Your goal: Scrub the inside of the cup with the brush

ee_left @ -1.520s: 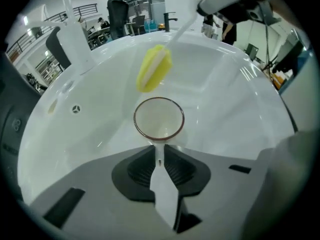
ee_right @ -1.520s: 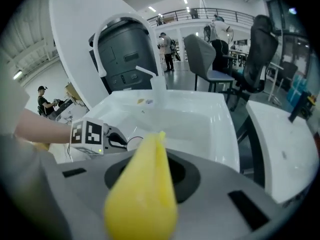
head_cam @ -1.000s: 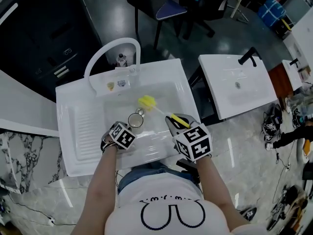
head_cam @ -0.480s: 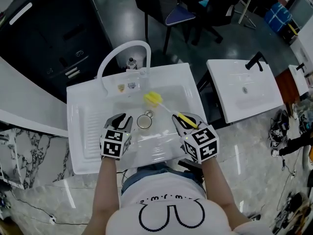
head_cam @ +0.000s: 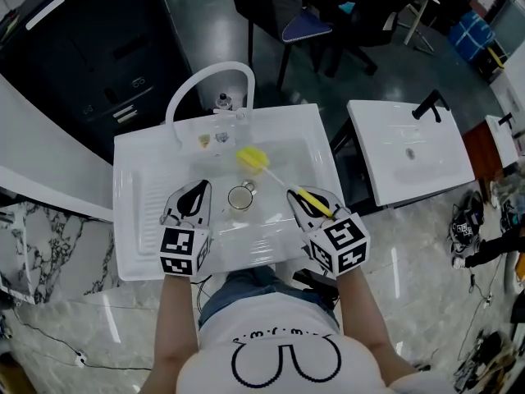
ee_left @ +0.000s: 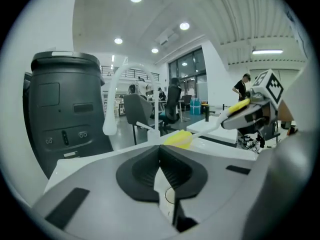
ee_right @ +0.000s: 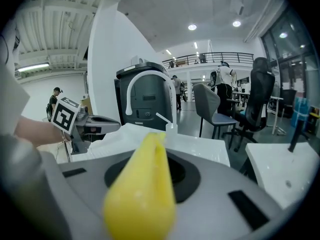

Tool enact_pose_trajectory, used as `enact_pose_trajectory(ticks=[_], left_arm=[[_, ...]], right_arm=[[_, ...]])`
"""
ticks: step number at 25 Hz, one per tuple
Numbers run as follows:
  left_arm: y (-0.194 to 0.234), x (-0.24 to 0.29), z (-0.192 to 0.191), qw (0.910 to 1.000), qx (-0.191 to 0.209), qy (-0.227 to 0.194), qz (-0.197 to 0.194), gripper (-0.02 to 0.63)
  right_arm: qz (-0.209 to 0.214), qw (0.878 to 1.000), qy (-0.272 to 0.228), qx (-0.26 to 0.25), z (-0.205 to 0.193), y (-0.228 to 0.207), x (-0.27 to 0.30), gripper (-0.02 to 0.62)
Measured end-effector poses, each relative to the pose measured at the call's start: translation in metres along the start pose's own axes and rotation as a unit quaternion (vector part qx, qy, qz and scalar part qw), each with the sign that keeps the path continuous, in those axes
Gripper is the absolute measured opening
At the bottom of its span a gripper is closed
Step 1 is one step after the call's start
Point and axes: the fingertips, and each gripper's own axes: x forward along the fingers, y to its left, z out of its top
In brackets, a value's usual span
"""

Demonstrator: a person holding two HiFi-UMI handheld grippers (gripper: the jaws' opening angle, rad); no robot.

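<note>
A metal cup (head_cam: 239,196) stands upright in the white sink basin (head_cam: 283,150). My left gripper (head_cam: 195,194) hovers just left of the cup, apart from it. Its jaws have just been closing and now stand shut with nothing between them. In the left gripper view the left gripper (ee_left: 160,151) has the cup's rim (ee_left: 170,196) showing low behind it. My right gripper (head_cam: 302,199) is shut on the brush's yellow handle (head_cam: 310,202). The yellow brush head (head_cam: 253,161) points up and left over the basin, beyond the cup. The handle (ee_right: 142,194) fills the right gripper view.
A white arched faucet (head_cam: 209,80) rises at the sink's back edge. A ribbed draining board (head_cam: 143,212) lies left of the basin. A second white sink top (head_cam: 410,150) stands to the right. An office chair (head_cam: 295,19) and a dark machine (ee_left: 60,104) stand behind.
The left gripper has come away from the cup, risen, and gone from open beside it to shut. The cup stays in the basin. The right gripper with the brush has lifted slightly.
</note>
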Motion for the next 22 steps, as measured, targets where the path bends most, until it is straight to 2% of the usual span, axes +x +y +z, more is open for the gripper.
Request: enact_pose_trajectory(ticks=[7, 12, 22], left_arm=[[-0.007, -0.035, 0.035, 0.9972, 0.001, -0.066, 0.035, 0.015], [-0.013, -0.056, 0.048, 0.9948, 0.020, -0.086, 0.051, 0.015], [-0.014, -0.086, 0.069, 0.9899, 0.039, -0.125, 0.054, 0.015]], right_arm=[[0.008, 0.999, -0.044, -0.016, 0.018, 0.009, -0.018, 0.038], [0.003, 0.998, -0.058, -0.025, 0.024, 0.017, -0.034, 0.038], [-0.023, 0.996, -0.077, -0.035, 0.035, 0.038, -0.055, 0.038]])
